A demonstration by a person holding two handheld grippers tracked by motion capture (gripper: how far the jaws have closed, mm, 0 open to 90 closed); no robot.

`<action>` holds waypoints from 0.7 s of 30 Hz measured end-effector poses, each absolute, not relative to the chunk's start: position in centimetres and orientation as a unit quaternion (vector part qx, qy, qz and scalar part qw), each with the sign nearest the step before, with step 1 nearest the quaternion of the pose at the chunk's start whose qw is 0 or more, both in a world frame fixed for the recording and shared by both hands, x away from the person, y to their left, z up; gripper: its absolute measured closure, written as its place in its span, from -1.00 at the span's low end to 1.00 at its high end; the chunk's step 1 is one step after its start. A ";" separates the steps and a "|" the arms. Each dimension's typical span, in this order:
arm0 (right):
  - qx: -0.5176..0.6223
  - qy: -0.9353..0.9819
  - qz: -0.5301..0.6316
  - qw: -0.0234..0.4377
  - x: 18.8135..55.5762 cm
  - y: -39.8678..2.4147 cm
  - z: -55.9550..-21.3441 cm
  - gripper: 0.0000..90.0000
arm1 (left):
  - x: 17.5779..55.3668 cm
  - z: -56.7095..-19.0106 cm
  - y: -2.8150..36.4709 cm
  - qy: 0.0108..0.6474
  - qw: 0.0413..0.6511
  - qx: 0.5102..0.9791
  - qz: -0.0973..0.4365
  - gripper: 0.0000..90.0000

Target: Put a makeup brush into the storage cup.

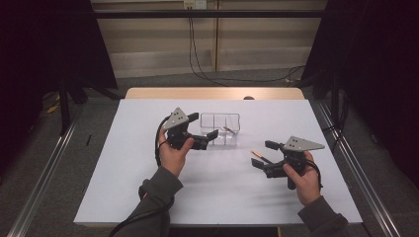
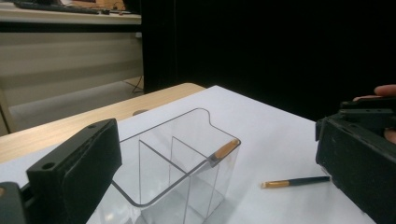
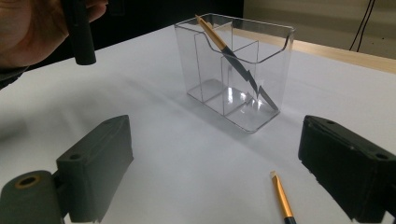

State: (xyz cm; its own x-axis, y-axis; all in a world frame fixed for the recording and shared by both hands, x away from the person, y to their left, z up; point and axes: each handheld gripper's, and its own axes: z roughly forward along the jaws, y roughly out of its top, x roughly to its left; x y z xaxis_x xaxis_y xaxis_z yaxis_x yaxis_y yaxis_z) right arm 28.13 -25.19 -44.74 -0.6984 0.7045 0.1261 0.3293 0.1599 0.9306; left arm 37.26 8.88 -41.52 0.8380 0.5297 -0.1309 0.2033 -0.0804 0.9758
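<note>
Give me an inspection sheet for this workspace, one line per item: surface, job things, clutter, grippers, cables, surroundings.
Surface: white sheet over a wooden table.
Job's things: clear organizer upright, one brush leaning inside a compartment; second brush flat on the sheet, apart from it.
Clutter: nothing seen.
Grippers: left gripper open beside the organizer, holding nothing; right gripper open around the lying brush, not gripping.
Cables: gripper cable loops by the left hand; wall cables behind.
Surroundings: black curtains, floor rails.

Divided holder [image 1: 221, 129] stood mid-desk [image 1: 148, 187], one brush [image 3: 229, 53] leaned inside its right-hand compartment, second brush [image 1: 260, 156] lay flat on desk right of holder, left tool [image 1: 202, 127] just beside holder's left, right tool [image 1: 262, 154] around the flat brush.
</note>
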 end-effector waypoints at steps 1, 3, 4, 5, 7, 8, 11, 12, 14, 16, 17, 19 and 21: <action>0.348 0.742 0.547 0.172 28.1 -25.2 -44.7 -0.79 | 37.2 -41.5 9.1 0.245 0.628 0.727 0.130 -1.00; 0.350 0.741 0.546 0.171 28.1 -25.2 -44.7 -0.79 | 37.1 -41.4 9.2 0.245 0.628 0.727 0.131 -1.00; 0.349 0.741 0.547 0.172 28.1 -25.2 -44.7 -0.79 | 36.9 -41.3 9.4 0.244 0.628 0.727 0.130 -1.00; 0.350 0.741 0.546 0.171 28.1 -25.2 -44.7 -0.79 | 36.9 -41.2 9.5 0.242 0.629 0.727 0.129 -1.00; 0.349 0.741 0.547 0.172 28.1 -25.2 -44.7 -0.79 | 36.7 -41.2 9.6 0.239 0.637 0.722 0.125 -1.00; 0.349 0.742 0.546 0.172 28.1 -25.2 -44.7 -0.79 | 36.6 -41.1 9.7 0.237 0.638 0.723 0.121 -1.00; 0.349 0.742 0.545 0.173 28.1 -25.3 -44.7 -0.79 | 36.3 -41.0 10.0 0.231 0.639 0.723 0.123 -1.00; 0.350 0.742 0.545 0.173 28.1 -25.3 -44.7 -0.79 | 36.1 -41.0 10.1 0.234 0.637 0.723 0.127 -1.00; 0.351 0.740 0.547 0.174 28.1 -25.3 -44.7 -0.79 | 36.0 -40.9 10.4 0.231 0.633 0.727 0.131 -1.00; 0.349 0.741 0.547 0.173 28.1 -25.3 -44.7 -0.79 | 35.8 -40.8 10.7 0.230 0.636 0.725 0.133 -1.00; 0.351 0.741 0.547 0.172 28.1 -25.3 -44.7 -0.79 | 35.7 -40.8 10.9 0.229 0.637 0.724 0.131 -1.00; 0.351 0.741 0.546 0.173 28.1 -25.3 -44.7 -0.79 | 35.5 -40.8 11.2 0.230 0.639 0.722 0.131 -1.00; 0.351 0.740 0.546 0.174 28.1 -25.3 -44.7 -0.79 | 35.4 -40.8 11.5 0.228 0.640 0.722 0.135 -1.00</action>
